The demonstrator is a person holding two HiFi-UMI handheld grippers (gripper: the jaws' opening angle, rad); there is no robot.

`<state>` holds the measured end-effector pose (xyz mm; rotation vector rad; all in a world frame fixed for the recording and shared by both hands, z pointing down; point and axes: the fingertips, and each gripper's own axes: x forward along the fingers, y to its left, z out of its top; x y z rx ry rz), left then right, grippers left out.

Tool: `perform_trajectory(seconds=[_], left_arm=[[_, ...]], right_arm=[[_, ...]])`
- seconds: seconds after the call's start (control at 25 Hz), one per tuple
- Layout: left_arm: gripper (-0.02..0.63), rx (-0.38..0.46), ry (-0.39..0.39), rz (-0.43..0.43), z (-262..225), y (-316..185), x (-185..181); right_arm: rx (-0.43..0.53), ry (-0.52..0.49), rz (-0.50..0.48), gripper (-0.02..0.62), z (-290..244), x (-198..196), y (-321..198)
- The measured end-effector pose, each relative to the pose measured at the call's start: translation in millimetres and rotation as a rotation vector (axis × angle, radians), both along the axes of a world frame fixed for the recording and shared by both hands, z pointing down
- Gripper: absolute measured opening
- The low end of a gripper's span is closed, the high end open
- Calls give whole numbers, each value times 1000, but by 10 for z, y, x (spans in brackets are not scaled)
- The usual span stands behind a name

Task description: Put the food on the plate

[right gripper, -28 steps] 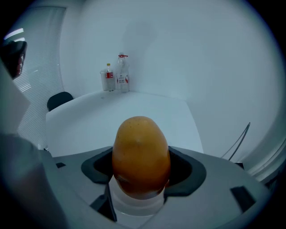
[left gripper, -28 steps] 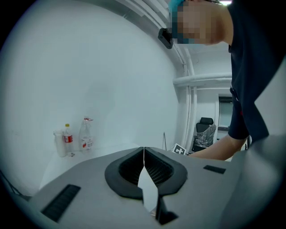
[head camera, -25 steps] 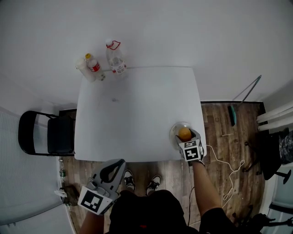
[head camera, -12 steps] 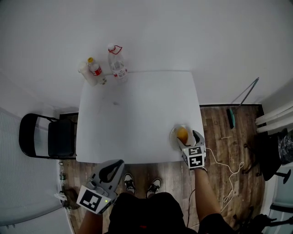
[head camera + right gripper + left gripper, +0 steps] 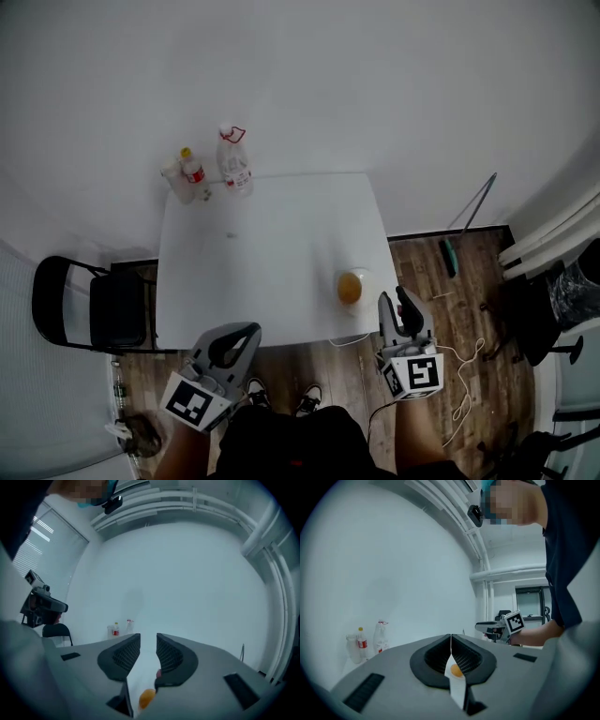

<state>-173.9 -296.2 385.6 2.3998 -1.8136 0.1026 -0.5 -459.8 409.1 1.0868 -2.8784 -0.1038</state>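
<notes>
- Holding nothing, the right gripper [image 5: 147, 651] has its jaws a narrow gap apart, having just been closing; it hangs off the near right edge of the table [image 5: 262, 253].
- The left gripper [image 5: 450, 641] has its jaws pressed together, empty.
- The orange food [image 5: 350, 288] lies on the clear plate [image 5: 365, 278] at the near right corner, apart from both grippers.
- Bottles [image 5: 232, 161] stand at the far left corner.

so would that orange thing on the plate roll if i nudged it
Probably: the orange food looks round, so a nudge could roll it. The rim of the plate may stop it. The plate sits near the table edge, so a hard push risks a fall.
</notes>
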Motion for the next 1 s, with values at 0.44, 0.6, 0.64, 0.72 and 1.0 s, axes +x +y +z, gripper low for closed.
perform_trajectory(seconds=[0.44, 0.6, 0.64, 0.72, 1.0], left_arm=[[24, 100, -5, 108, -415, 121, 7], [23, 127, -9, 146, -517, 159, 24], [23, 129, -9, 156, -524, 156, 19], [23, 134, -7, 173, -539, 152, 24], [23, 175, -11, 222, -619, 182, 113]], right_arm=[[131, -43, 50, 21, -821, 68, 946], [154, -31, 80, 21, -926, 127, 1059], [170, -37, 85, 21, -976, 131, 1067], [185, -33, 106, 21, -1045, 171, 1078], [164, -31, 177, 21, -1016, 429, 1065]])
